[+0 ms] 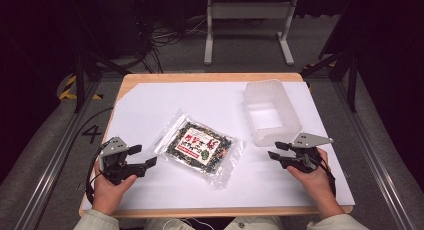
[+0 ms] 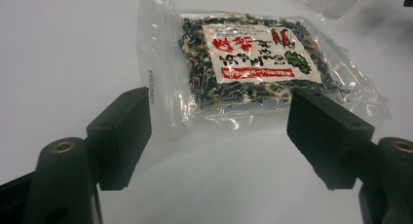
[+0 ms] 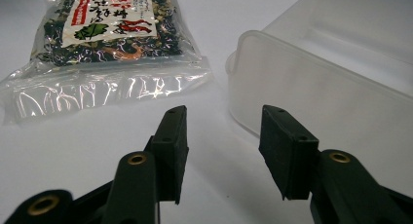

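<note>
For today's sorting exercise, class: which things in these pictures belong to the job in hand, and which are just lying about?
Belong to the job:
sealed snack bag
clear plastic tub
left tongs, open
right tongs, open

Just lying about:
white metal stand
floor cables

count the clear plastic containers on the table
1. The clear plastic container stands empty at the far right of the white sheet, beyond the right gripper and right of the sealed bag.

A lab: dark curtained surround, floor cables (image 1: pixel 165 37), metal rails (image 1: pixel 50 160) around the table (image 1: pixel 210 78).
</note>
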